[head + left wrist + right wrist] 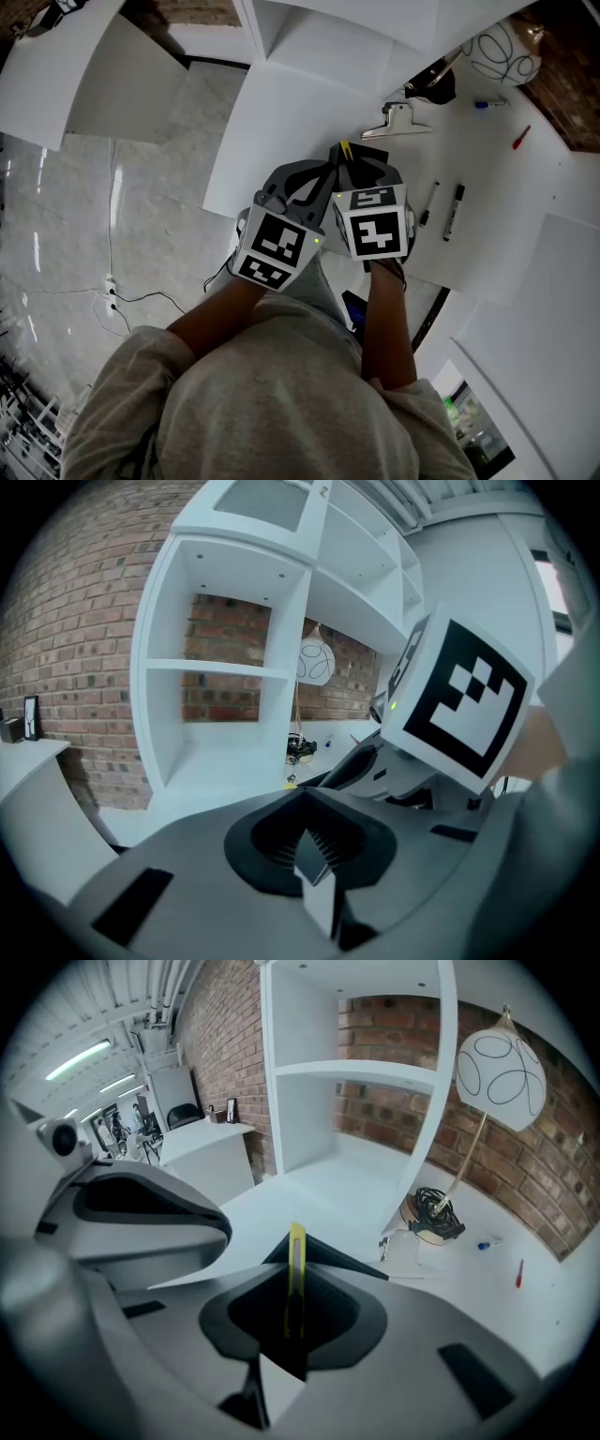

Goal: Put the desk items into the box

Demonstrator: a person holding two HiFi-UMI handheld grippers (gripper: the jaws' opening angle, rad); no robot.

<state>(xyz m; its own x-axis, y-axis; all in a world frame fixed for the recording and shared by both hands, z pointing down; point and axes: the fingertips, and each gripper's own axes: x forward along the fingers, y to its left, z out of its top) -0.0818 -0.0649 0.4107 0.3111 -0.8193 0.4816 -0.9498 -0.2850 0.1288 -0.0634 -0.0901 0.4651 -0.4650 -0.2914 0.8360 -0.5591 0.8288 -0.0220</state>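
Observation:
My right gripper [352, 161] [298, 1246] is shut on a slim yellow utility knife [296, 1274] [345, 150], which stands upright between its jaws and sticks out past the tips. Just beyond the tips lies a black, sharp-cornered thing [333, 1258] [373, 153]; whether it is the box I cannot tell. My left gripper [314, 180] [306, 803] hangs close beside the right one, jaws together with nothing between them. On the white desk [487, 178] lie a silver binder clip [398, 120] [398, 1246], two black markers [454, 212], a red pen [520, 137] [518, 1273] and a small blue item [487, 104] [484, 1244].
A lamp with a round white shade [502, 52] [501, 1071] stands at the desk's back, a coil of cable [433, 1211] at its foot. White shelving [347, 1082] [234, 667] rises behind the desk against a brick wall. The marble floor [141, 216] lies to the left.

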